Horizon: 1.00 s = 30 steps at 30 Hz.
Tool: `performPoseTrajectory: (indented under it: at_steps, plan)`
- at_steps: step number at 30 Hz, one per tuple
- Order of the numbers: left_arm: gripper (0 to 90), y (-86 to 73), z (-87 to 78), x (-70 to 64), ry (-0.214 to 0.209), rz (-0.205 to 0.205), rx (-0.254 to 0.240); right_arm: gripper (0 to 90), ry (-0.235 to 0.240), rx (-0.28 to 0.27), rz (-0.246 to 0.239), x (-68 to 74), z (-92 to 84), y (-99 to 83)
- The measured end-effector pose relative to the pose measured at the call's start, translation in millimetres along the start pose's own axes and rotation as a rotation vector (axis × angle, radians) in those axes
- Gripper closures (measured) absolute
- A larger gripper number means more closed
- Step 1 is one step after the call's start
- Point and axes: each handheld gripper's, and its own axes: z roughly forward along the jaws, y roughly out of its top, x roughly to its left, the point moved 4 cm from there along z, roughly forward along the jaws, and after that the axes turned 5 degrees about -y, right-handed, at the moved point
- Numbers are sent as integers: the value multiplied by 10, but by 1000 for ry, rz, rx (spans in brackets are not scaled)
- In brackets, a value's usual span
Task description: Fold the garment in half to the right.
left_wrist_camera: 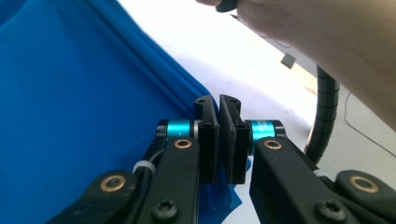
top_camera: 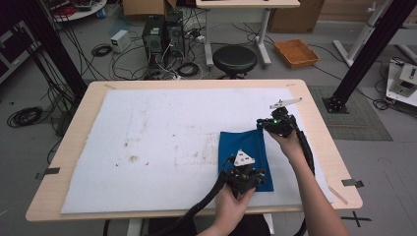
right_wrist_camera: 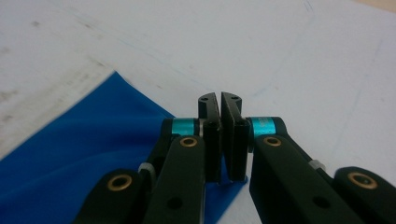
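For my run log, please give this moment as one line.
left gripper: shut on blue cloth near corner | right gripper: shut on far corner | cloth: flat on white mat

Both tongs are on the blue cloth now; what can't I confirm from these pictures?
- High view: the blue cloth near corner, hidden under the left tongs.
- Left gripper view: the cloth edge between the jaws, covered by the pads.
- Right gripper view: the corner under the right tongs, cut by the bottom edge.

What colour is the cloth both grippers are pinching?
Plain bright blue cloth, no pattern; it shows best in the left gripper view.
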Motion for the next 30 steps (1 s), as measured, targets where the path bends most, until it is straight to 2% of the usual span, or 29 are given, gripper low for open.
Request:
performPoseTrajectory:
  at_steps: [3, 5, 7, 9, 12, 15, 18, 19, 22, 27, 29, 30]
  plan:
    - [646, -21, 41, -29, -27, 9, 2, 831, -48, 6, 11, -31, -12, -15]
    - [609, -29, 24, -54, -35, 29, -10, 748, -79, -16, 32, -50, -55, -4]
    - [586, -16, -36, -66, -41, 50, -24, 738, -96, -27, 48, -53, -116, -4]
    - [571, 11, -142, -72, -28, 79, -44, 693, -120, -60, 59, -35, -198, -21]
    - [541, 66, -359, -42, -5, 120, -71, 640, -130, -89, 95, 25, -344, -135]
    - [541, 110, -640, 43, 35, 159, -96, 626, -116, -105, 115, 141, -502, -339]
    - [541, 128, -936, 183, 86, 180, -119, 621, -81, -119, 135, 284, -666, -589]
    - [540, 127, -1037, 239, 113, 186, -121, 615, -57, -116, 161, 346, -719, -680]
    - [536, 112, -1322, 411, 177, 194, -139, 585, -4, -107, 197, 518, -859, -946]
    - [527, 46, -1697, 688, 260, 158, -166, 585, 66, -74, 268, 724, -966, -1292]
    - [528, 2, -1798, 767, 278, 137, -179, 631, 81, -56, 280, 770, -953, -1370]
    - [527, -22, -1836, 798, 286, 127, -182, 689, 83, -44, 276, 789, -935, -1402]
